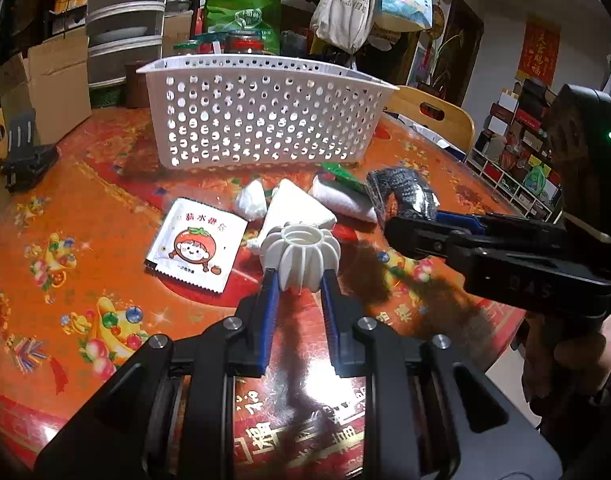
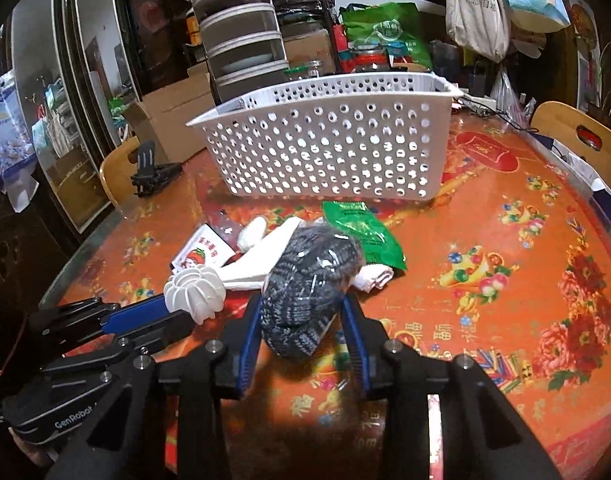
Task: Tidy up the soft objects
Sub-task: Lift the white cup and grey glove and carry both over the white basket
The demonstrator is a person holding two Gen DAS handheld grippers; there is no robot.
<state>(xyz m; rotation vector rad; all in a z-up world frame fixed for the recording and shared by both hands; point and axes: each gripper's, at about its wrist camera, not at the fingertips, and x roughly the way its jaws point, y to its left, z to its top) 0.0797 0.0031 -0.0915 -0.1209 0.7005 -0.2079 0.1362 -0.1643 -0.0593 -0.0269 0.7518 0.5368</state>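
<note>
My left gripper [image 1: 299, 280] is shut on a white ribbed ring-shaped soft object [image 1: 301, 254], also in the right wrist view [image 2: 195, 290]. My right gripper [image 2: 305, 308] is shut on a dark grey knitted item in clear wrap [image 2: 309, 284], also in the left wrist view [image 1: 403, 194]. On the table lie a tomato-print sachet [image 1: 195, 246], a white triangular pack [image 1: 295, 208], a small white bundle [image 1: 251, 200], a folded white cloth [image 1: 341, 200] and a green packet [image 2: 361, 232]. A white perforated basket [image 1: 261, 120] stands behind them.
The table has an orange-red patterned cover [image 1: 85, 220]. A black clip stand [image 1: 23, 152] sits at the left edge. Wooden chairs [image 1: 433, 114], boxes, drawers and hanging bags crowd the room behind. Jars and a green bag stand beyond the basket.
</note>
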